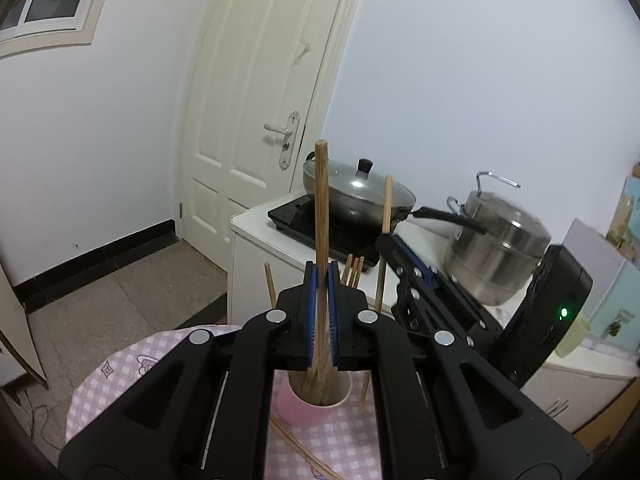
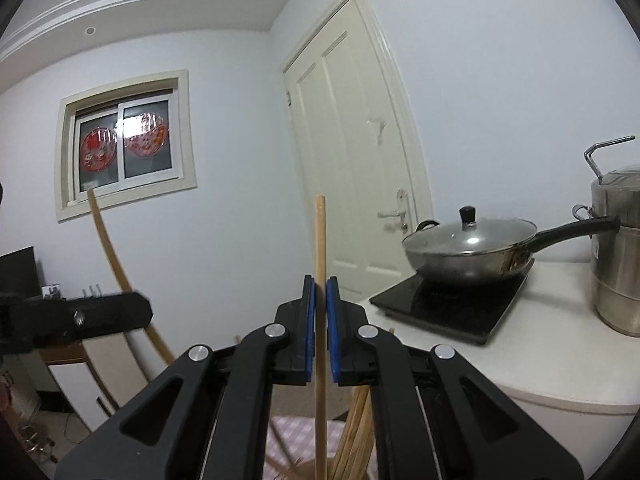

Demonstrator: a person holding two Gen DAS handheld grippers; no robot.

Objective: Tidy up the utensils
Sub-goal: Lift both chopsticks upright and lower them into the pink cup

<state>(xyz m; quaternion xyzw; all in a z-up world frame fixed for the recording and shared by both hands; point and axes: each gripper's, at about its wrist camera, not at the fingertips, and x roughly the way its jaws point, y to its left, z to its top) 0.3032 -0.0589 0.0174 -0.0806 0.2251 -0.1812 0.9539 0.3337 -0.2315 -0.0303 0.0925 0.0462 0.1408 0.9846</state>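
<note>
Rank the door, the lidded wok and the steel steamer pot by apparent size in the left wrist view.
1. Door, by far the largest.
2. and 3. Wok and steamer pot look about alike; the pot sits nearer the camera and is blurred, so no ranking between them.

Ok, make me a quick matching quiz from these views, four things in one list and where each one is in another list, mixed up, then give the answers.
Things:
1. pink cup
2. wok
3. steel steamer pot
4. chopstick

Places:
A. on the black cooktop
B. pinched in the left tongs
C. on the checked cloth
D. on the white counter, beside the wok's handle

Pairs: 1-C, 2-A, 3-D, 4-B
</note>
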